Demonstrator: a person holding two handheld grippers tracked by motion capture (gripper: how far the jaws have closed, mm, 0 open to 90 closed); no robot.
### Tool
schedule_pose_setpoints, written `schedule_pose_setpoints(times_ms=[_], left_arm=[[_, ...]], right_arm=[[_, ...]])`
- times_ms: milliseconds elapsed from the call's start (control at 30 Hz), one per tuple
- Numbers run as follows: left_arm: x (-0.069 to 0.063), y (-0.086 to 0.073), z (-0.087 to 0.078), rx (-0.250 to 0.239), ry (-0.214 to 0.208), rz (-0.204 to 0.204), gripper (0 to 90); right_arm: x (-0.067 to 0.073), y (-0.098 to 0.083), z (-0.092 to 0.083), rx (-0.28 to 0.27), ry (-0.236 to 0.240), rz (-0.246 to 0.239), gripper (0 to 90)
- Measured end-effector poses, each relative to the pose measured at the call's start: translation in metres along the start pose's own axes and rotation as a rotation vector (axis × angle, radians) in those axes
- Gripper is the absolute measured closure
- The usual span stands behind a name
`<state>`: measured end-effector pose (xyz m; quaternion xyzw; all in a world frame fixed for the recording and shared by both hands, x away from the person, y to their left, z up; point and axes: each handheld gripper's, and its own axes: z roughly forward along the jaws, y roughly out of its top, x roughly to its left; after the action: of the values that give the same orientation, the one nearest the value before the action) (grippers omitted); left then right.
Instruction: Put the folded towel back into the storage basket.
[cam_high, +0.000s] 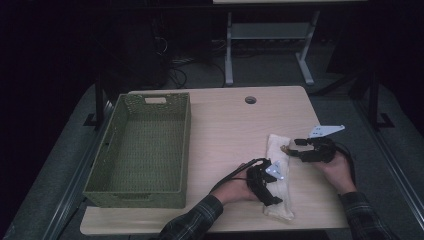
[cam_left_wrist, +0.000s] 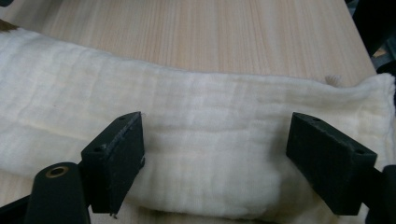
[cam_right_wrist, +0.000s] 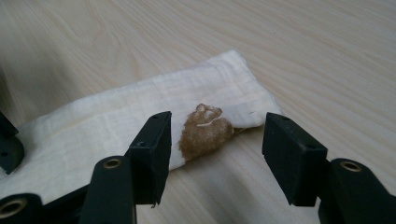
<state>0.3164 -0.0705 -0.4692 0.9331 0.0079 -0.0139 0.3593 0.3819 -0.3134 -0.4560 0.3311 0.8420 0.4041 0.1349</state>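
Dim room, pale wooden table (cam_high: 225, 120) with a round cable hole near its far edge. Green woven basket (cam_high: 142, 150) along the left edge, running from near side to far side. Folded cream cloth (cam_high: 278, 172) toward the near right corner, long axis running near-to-far, one end close to the near edge, the other pointing away toward the far edge. Brown stain (cam_right_wrist: 205, 132) at the far end's corner.

Left gripper (cam_left_wrist: 215, 163) over the middle of the cloth, jaws spread wide, one each side of a fold, pads clear of the fabric, nothing clamped. Right gripper (cam_right_wrist: 215, 154) at the far end, jaws parted about halfway, stained corner lying between them, pads not pressing on it.
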Motion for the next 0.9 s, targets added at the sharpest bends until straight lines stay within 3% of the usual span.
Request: schedule_pose_setpoints(times_ms=[100, 167, 400, 467, 733, 900], left_arm=[[-0.002, 0.000, -0.001, -0.004, 0.016, 0.005, 23.5], [-0.002, -0.001, -0.002, -0.009, 0.020, -0.007, 31.8], [-0.004, -0.001, -0.005, -0.020, 0.020, -0.041, 71.2], [-0.005, 0.001, -0.005, -0.015, 0.024, -0.050, 77.1], [-0.012, -0.001, -0.015, -0.012, 0.019, -0.094, 78.9], [-0.018, -0.008, -0.024, -0.015, 0.006, -0.127, 78.8]], right_arm=[[0.001, 0.000, 0.000, -0.001, 0.001, 0.000, 42.1], [0.001, 0.000, -0.001, -0.001, -0.001, -0.003, 42.1], [0.001, 0.001, -0.001, -0.012, 0.008, -0.010, 41.8], [0.001, 0.001, -0.002, -0.021, 0.015, -0.016, 40.8], [0.005, 0.007, -0.001, -0.029, 0.147, -0.073, 40.9], [0.008, 0.020, 0.003, -0.017, 0.198, -0.107, 39.4]])
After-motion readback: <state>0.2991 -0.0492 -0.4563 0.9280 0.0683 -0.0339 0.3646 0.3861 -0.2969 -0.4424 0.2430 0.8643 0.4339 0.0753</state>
